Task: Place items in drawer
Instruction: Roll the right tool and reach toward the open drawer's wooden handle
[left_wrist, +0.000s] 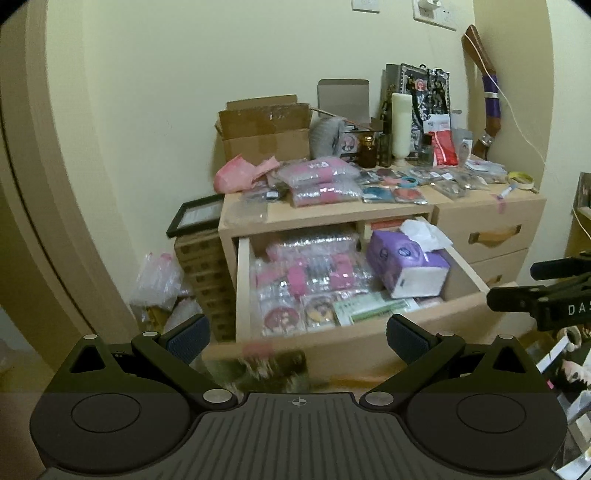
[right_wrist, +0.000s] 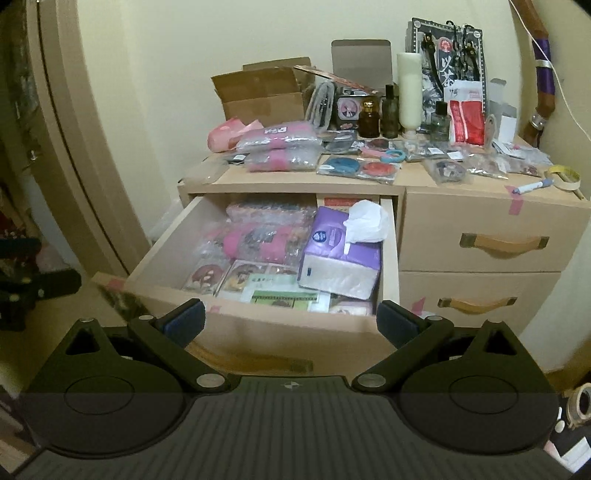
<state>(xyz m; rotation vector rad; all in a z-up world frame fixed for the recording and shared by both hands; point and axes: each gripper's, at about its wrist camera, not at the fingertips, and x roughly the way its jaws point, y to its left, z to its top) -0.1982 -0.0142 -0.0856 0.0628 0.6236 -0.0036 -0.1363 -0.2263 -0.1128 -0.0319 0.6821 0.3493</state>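
Note:
The top drawer of a pale wooden cabinet stands pulled out. It holds bubble-wrapped pink packs, bagged badges and a purple tissue pack. More pink packs and bagged badges lie on the cabinet top. My left gripper is open just before the drawer front, with a blurred dark-and-pink flat item low between its fingers, not gripped. My right gripper is open too, empty, facing the drawer front.
A second cabinet with two shut drawers stands to the right. A cardboard box, bottles, a pale candle, a tape roll and a pen crowd the top. A picture frame and plastic bags sit left.

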